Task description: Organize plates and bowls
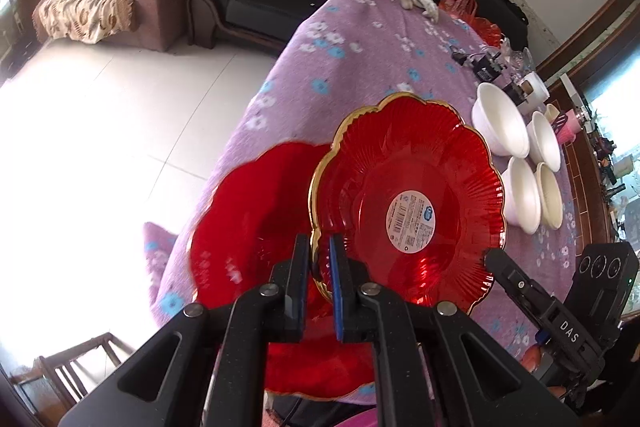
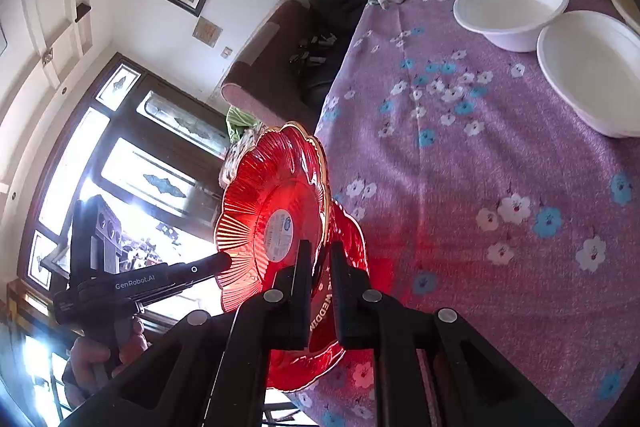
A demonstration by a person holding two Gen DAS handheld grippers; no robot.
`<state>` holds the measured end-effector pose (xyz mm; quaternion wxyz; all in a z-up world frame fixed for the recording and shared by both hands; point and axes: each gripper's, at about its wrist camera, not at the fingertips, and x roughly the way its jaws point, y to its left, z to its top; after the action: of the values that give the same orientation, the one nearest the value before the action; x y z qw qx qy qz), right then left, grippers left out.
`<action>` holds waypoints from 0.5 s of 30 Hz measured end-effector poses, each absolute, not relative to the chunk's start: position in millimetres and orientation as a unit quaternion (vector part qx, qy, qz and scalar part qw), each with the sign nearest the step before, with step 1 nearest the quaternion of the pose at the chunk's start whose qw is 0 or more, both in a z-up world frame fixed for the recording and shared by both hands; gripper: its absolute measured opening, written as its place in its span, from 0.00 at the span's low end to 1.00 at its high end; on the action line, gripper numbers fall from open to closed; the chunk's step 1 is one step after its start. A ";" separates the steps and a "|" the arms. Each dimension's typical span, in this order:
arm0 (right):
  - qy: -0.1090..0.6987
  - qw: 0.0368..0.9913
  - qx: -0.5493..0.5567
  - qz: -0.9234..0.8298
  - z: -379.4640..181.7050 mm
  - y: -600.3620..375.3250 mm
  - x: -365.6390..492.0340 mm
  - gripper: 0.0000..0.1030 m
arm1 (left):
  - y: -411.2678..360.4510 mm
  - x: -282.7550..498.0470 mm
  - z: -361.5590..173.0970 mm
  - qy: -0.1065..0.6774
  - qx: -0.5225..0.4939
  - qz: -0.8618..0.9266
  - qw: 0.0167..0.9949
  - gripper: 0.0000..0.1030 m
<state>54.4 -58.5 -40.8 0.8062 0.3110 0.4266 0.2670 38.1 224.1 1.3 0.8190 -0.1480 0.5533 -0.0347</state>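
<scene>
Step in hand: stacking the lifted red glass plate (image 1: 404,203) onto the second red plate (image 1: 248,227) lying flat at the table's near left corner.
Left gripper (image 1: 320,259): clenched on the gold scalloped rim of the lifted plate, near edge.
Right gripper (image 2: 320,263): fingers close on a red rim, but whether it grips the lifted plate or the lower one I cannot tell.
Lifted plate: tilted steeply, sticker (image 1: 411,221) facing up, overlapping the lower plate.
White bowls (image 1: 520,163): four, grouped far right on the purple floral cloth (image 1: 360,39), well apart.
Doing it well: level the plate first, centre it, match the scallops, lower gently, release only once seated.
Risk: glass striking glass; the lower plate appears to overhang the table edge.
</scene>
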 end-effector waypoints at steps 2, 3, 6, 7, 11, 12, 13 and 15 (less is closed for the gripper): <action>0.439 0.800 0.304 0.272 -46.2 -49.0 51.7 0.10 | 232.2 28.4 -5.2 0.559 -0.151 -0.028 0.815 0.09; 0.445 0.798 0.300 0.275 -49.3 -43.9 49.8 0.10 | 237.5 22.6 -9.3 0.562 -0.154 -0.025 0.812 0.09; 0.459 0.794 0.283 0.280 -56.7 -29.0 46.0 0.10 | 247.0 12.4 -17.3 0.568 -0.154 -0.014 0.808 0.09; 0.464 0.793 0.277 0.280 -59.3 -24.0 45.1 0.10 | 248.8 10.2 -18.9 0.571 -0.154 -0.012 0.806 0.09; 0.490 0.785 0.260 0.278 -74.3 -8.7 47.4 0.10 | 258.0 3.0 -27.2 0.579 -0.152 -0.005 0.801 0.09; 0.495 0.783 0.256 0.276 -78.0 -5.7 49.2 0.10 | 258.6 3.0 -28.6 0.581 -0.152 -0.006 0.800 0.09; 0.498 0.783 0.253 0.274 -80.2 -3.4 50.2 0.10 | 258.8 2.7 -29.8 0.582 -0.150 -0.005 0.799 0.09; 0.505 0.783 0.245 0.269 -84.2 0.7 53.7 0.10 | 257.1 2.5 -30.5 0.582 -0.140 -0.005 0.801 0.09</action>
<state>53.7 0.7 -84.2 0.7826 0.2451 0.5052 0.2688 2.5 257.1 -30.5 0.8008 -0.1404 0.5822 -0.0048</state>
